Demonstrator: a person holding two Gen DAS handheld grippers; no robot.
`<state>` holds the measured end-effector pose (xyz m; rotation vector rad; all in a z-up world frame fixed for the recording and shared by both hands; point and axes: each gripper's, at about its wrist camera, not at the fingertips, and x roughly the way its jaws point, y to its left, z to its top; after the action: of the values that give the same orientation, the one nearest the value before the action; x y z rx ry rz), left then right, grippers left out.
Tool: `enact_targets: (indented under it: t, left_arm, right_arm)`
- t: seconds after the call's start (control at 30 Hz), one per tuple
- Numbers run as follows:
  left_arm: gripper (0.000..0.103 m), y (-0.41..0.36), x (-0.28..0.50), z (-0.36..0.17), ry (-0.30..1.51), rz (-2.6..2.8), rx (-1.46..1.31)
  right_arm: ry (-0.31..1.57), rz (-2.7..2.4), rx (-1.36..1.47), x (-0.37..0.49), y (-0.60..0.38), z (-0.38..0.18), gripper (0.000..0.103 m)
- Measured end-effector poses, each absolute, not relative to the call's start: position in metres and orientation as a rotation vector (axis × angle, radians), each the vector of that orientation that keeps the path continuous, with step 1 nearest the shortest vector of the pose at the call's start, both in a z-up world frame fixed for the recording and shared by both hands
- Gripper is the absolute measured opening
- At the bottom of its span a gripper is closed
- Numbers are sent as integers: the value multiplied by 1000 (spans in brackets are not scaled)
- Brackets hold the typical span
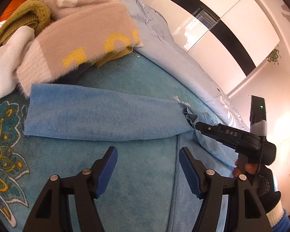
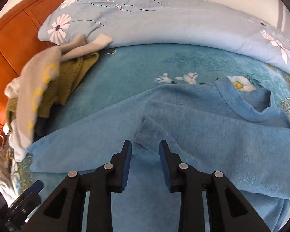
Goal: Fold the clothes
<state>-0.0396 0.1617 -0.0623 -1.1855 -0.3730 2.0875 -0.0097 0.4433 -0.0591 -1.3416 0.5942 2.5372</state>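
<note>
Soft blue fleece sweater (image 2: 203, 119) lies spread ahead; right gripper (image 2: 145, 152) narrowly parted at its sleeve cuff (image 2: 145, 133); left gripper (image 1: 147, 166) wide, empty; pinch the cuff squarely.

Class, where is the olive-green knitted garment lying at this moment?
In the right wrist view, the olive-green knit lies left, under the grey sweater, near the headboard.

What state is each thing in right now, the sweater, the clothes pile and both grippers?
Blue sweater: spread on the bed, one sleeve folded across the body.
Clothes pile: unfolded, heaped.
Left gripper: open, empty.
Right gripper: open, empty, above the sleeve cuff.
</note>
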Motion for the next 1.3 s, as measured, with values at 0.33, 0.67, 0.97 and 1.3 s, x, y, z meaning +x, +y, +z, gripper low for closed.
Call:
enact_targets:
  t: [0.33, 0.67, 0.97, 1.3]
  left_arm:
    - [74, 294, -42, -11, -139, 1845, -1112]
    - [74, 394, -69, -56, 100, 1884, -1261]
    - [74, 374, -64, -61, 49, 1904, -1304]
    - [74, 166, -39, -33, -623, 2215, -1246]
  right_arm:
    - [612, 2289, -1127, 106, 570, -21, 38]
    - [567, 2305, -1270, 132, 588, -59, 39]
    - [694, 2331, -1174, 156, 601, -61, 39]
    - [662, 2482, -1115, 205, 548, -18, 48]
